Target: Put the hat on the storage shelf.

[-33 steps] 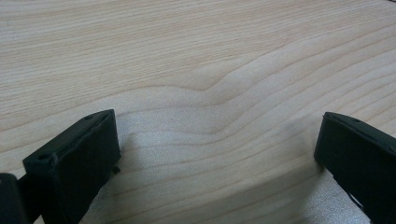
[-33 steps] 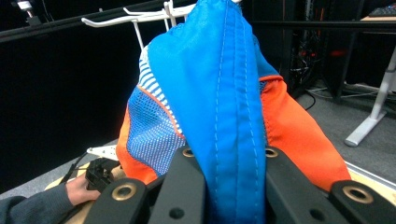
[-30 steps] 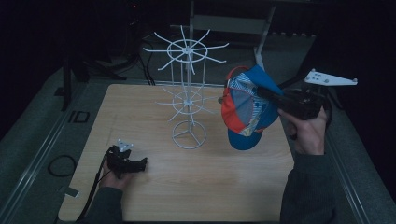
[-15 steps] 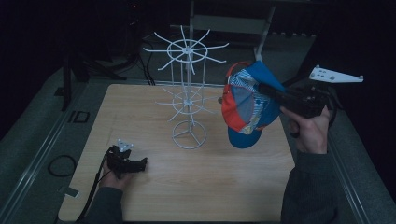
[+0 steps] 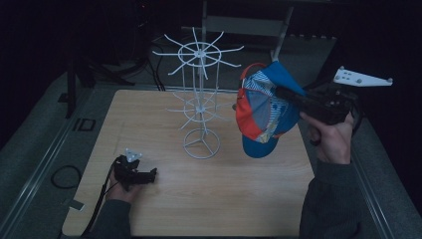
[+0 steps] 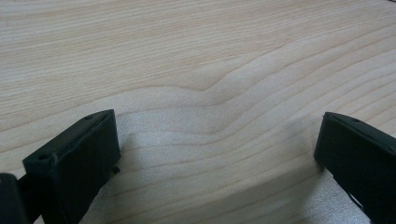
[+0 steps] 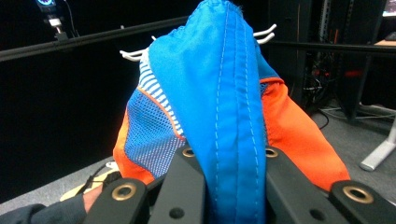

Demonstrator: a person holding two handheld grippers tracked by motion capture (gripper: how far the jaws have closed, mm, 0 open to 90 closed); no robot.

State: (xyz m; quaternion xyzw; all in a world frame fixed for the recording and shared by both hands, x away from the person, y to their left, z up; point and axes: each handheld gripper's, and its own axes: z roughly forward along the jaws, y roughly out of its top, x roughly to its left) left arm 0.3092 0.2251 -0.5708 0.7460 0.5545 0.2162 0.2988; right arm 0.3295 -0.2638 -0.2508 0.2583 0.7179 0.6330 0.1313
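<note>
Cap carried toward the rack, hanging step next.

The right gripper clamps the blue, orange and striped mesh cap aloft, just right of the white wire hook rack; next it likely needs a hook through the cap. The left gripper rests wide open on the wooden table.

The middle of the table is occupied by the white wire rack, whose base ring is set on the wood and whose two tiers of prongs are spread outward at all sides; passage beside the upper tier on the right is narrowed by the cap, which is held aloft, clamped in the right gripper, just beside the prong tips; bare wood is left in front of the base ring and along the near edge; the near-left corner is taken by the left gripper, resting on the wood with jaws spread; bare wood is seen between them in the left gripper view.
</note>
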